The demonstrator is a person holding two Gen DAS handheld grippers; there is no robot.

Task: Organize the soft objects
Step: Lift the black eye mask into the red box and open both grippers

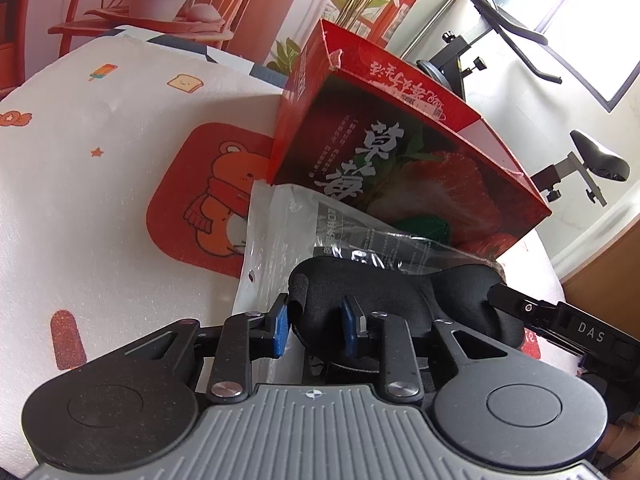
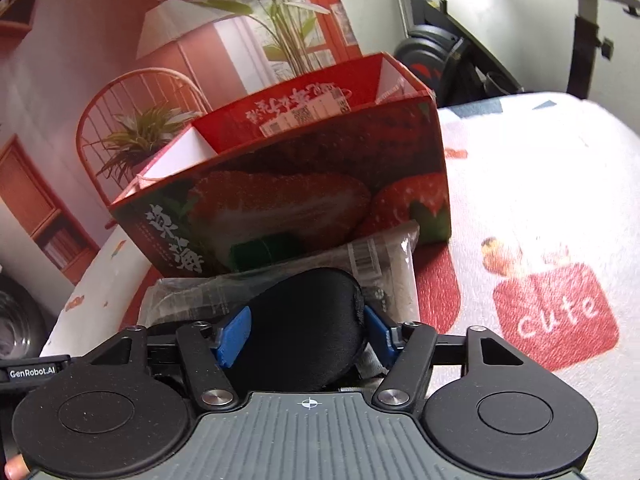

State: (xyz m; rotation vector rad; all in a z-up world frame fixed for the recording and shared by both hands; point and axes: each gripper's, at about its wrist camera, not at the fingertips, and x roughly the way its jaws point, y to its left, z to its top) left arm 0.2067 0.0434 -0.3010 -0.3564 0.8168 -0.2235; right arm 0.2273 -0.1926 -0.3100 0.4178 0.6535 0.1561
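Left gripper point(image 1: 315, 326): seen nearest in the left wrist view; its blue pads point(image 1: 282, 330) are closed on one end of the mask, the soft black fabric pinched between them.
Right gripper point(image 2: 306, 334): seen nearest in the right wrist view; its blue pads point(image 2: 234, 334) are pressed against both sides of the mask's other rounded end, which fills the gap between them.
Mask point(image 1: 384, 300): a black padded eye mask, held at both ends, just above the bag and in front of the box.
Bag point(image 1: 280, 232): clear plastic with printed text and a barcode, lying flat on the cloth under the mask; its far edge is touching the foot of the box.
Box point(image 1: 400, 140): a red carton printed with strawberries, open at the top, standing on the table just beyond the bag; something green is seen at its base.
Cloth point(image 1: 100, 120): a white table cover with cartoon prints, a red bear patch to the left of the box and a red "cute" patch to the right.
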